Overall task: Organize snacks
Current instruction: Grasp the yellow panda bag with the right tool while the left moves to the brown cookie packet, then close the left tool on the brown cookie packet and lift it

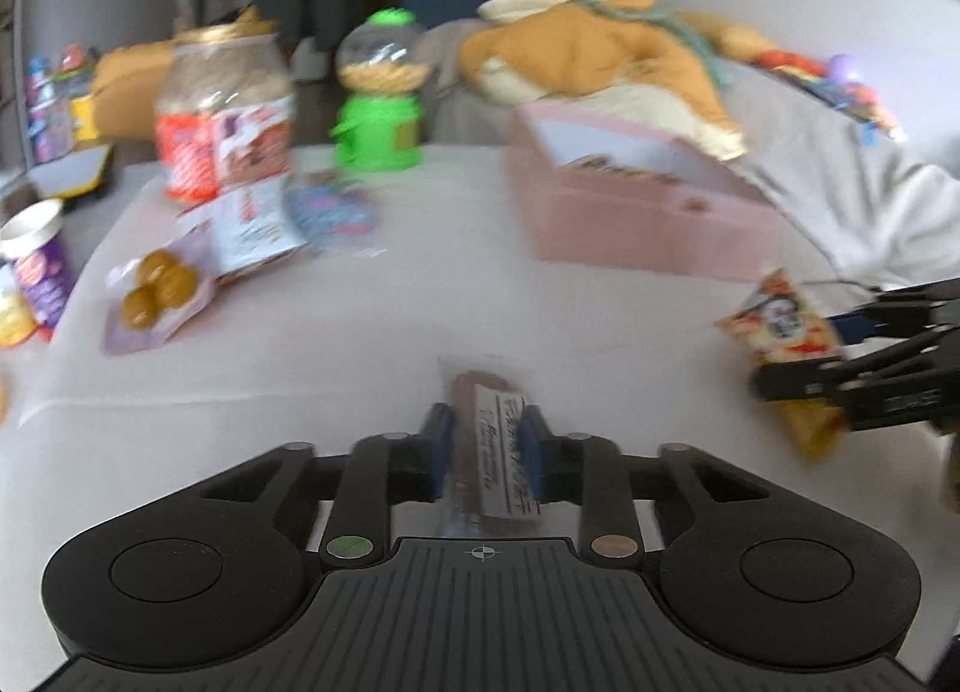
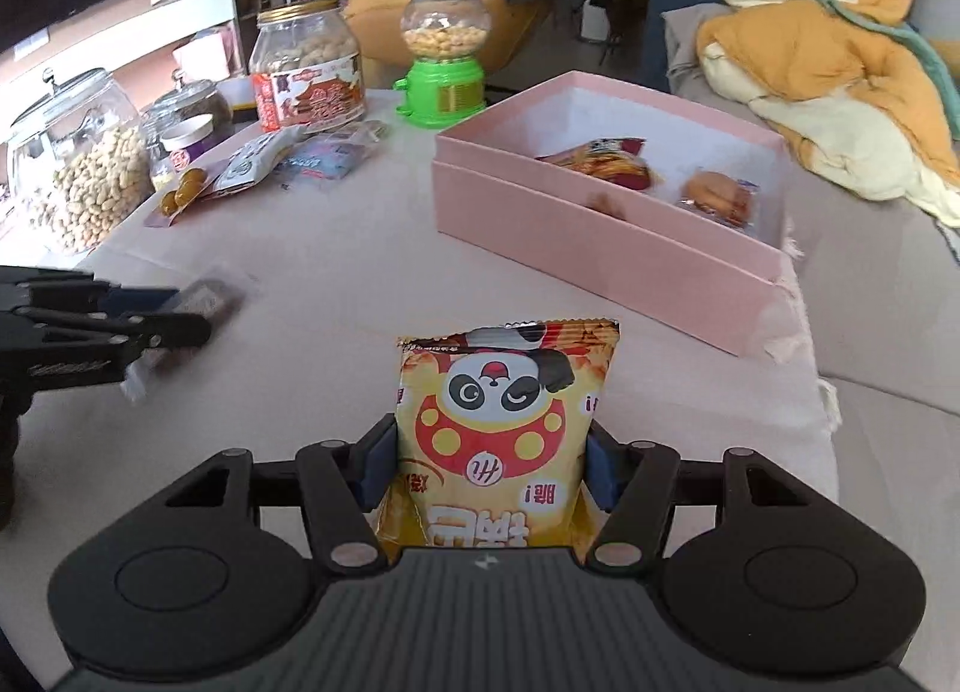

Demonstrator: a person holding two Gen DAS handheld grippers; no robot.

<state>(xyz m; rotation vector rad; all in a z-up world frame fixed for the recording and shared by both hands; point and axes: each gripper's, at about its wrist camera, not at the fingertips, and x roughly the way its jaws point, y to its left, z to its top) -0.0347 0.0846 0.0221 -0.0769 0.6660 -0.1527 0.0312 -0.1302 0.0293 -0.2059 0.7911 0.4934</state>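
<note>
With the left gripper [image 1: 485, 443] clamped on a slim brown snack bar [image 1: 492, 446] and the right gripper [image 2: 487, 467] squeezing the panda packet [image 2: 501, 422], either slick wrapper may slip before reaching the pink box [image 2: 600, 248] at upper right.

Your 2 cameras each sit on a gripper, close behind its jaws, angled down and forward over the surface [image 2: 336, 272]. Your left wrist view faces the far clutter, blurred, with the pink box [image 1: 630, 218] ahead to its right. Your right wrist view stands further right, nearer that box [image 2: 600, 236]. Both views share the box, the green dispenser [image 1: 378, 110] [image 2: 444, 56], the labelled jar [image 1: 225, 110] [image 2: 306, 68], and each shows the other gripper at its edge.
</note>
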